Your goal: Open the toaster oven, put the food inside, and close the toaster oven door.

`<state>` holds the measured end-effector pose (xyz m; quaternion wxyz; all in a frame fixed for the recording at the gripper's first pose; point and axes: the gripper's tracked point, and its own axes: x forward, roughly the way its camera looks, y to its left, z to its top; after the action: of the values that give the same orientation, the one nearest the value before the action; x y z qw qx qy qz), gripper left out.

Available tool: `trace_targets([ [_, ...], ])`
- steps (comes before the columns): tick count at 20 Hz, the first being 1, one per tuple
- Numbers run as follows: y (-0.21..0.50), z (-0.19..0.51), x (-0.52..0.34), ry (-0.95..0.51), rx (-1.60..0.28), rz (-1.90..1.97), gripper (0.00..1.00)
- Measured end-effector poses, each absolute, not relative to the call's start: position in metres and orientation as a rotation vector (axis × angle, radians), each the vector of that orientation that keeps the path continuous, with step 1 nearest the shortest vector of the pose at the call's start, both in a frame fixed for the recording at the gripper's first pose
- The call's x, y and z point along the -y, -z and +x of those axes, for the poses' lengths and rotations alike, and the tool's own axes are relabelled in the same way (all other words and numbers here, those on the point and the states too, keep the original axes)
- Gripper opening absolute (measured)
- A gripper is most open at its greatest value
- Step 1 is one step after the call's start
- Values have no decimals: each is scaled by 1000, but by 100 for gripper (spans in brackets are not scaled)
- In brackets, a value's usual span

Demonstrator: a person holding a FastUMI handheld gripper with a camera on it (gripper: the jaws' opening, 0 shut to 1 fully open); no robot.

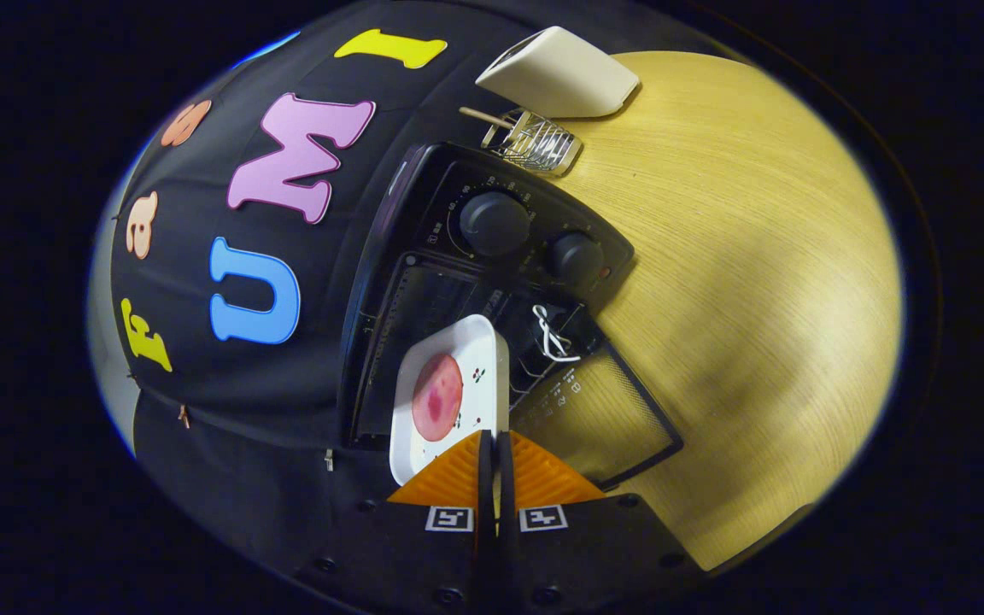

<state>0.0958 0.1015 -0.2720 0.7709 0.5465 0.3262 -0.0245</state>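
The black toaster oven [445, 184] stands on the wooden table [740, 282] with two round knobs [494, 224] on its front. Its glass door [607, 418] hangs open, flat over the table, and a white cord [550, 335] is tied near the door's handle. My gripper [493, 437] is shut on the edge of a white tray [482, 340]. A round pink piece of food [437, 397] lies on the tray. The tray sits just ahead of my fingers, in front of the dark oven opening [424, 295].
Beyond the oven a small wire rack [535, 143] with a wooden stick stands on the table. A white box-shaped device [562, 75] is behind the rack. The booth's black cloth wall runs along the oven's other side.
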Motion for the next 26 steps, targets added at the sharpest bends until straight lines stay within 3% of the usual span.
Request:
trace_targets([
  [11, 295, 178, -104, 272, -587, 1298, 5],
  [19, 280, 173, -110, 233, -550, 1213, 14],
  [22, 266, 159, -117, 156, -555, 1178, 24],
  [26, 253, 141, -126, 86, -576, 1125, 63],
])
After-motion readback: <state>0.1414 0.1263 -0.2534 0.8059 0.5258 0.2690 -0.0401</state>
